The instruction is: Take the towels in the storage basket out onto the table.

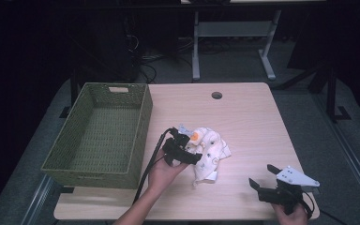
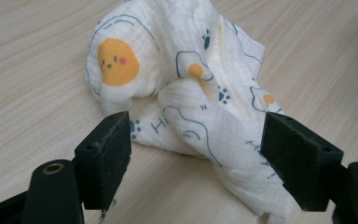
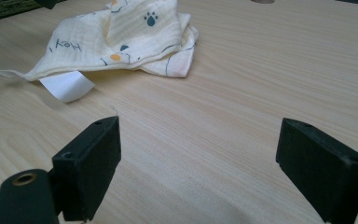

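Dark room around a light wood table (image 1: 253, 122), desk legs and cables lying on the floor behind it. Green woven basket (image 1: 98, 133) is sitting on the table's left part, hollow side up, near the cloth but not touching it. A round hole (image 1: 217, 95) is showing in the tabletop toward the far edge.

Cloth (image 1: 210, 151), cream with fried-egg and paw prints, is lying crumpled near the table's middle, just right of the basket. In the left gripper view it is bunching up into a mound (image 2: 177, 88), an egg face with pink cheeks facing the camera. In the right gripper view it is lying flatter at top left (image 3: 130, 42), a white tag (image 3: 67, 85) sticking out from under its near edge.

Left gripper (image 1: 187, 152) is sitting at the cloth's left edge, the hand wrapping it from below and a cable trailing back toward the person. Its jaws are standing wide, one on each side of the cloth's near fold (image 2: 196, 144); pads are not pressing on it, nothing gripped.

Right gripper (image 1: 262, 180) is sitting near the table's front right corner, well apart from the cloth, grey plate on top. Its jaws are gaping wide over bare wood (image 3: 198, 158), holding nothing.
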Motion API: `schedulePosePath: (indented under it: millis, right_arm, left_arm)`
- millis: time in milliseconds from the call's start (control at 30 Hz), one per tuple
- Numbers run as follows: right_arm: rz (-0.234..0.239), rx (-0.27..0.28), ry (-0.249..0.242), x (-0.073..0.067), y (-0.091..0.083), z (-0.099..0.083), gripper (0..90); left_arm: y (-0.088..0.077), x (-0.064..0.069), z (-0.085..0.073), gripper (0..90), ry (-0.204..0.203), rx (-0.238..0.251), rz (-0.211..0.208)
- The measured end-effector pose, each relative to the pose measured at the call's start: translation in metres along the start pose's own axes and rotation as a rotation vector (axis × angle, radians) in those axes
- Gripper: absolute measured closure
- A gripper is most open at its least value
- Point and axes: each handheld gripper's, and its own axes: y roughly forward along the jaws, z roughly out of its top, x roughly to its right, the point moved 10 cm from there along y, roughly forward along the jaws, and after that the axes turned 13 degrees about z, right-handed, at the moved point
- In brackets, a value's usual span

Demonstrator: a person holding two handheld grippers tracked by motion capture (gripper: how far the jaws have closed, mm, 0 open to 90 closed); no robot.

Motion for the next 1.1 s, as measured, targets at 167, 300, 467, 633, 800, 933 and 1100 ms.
schedulePosePath:
  millis: [167,300,467,633,800,933,1100]
  right_arm:
    - [-0.001,-0.003,0.004,0.000,0.000,-0.001,13.5]
    - [-0.003,-0.006,0.004,0.001,0.001,-0.001,13.5]
    - [0.001,-0.005,0.004,0.000,0.000,-0.002,13.5]
    - [0.001,-0.008,0.003,0.000,0.000,-0.002,13.5]
    - [-0.001,-0.011,0.000,0.000,0.000,-0.003,13.5]
    - [-0.007,-0.007,0.005,0.001,-0.001,-0.002,13.5]
    - [-0.007,-0.009,0.003,0.001,-0.001,-0.002,13.5]
  left_arm:
    - [-0.006,0.002,-0.004,23.1,-0.021,0.015,-0.028]
    - [-0.009,0.004,-0.009,23.0,0.003,0.017,-0.016]
    - [-0.015,0.007,-0.016,23.3,0.004,0.026,-0.029]
    - [-0.019,0.010,-0.024,22.8,0.006,0.032,-0.041]
    - [-0.024,0.010,-0.031,22.1,0.008,0.039,-0.041]
    - [-0.029,0.010,-0.035,21.9,0.012,0.045,-0.043]
    - [-0.035,0.013,-0.041,21.9,0.016,0.050,-0.048]
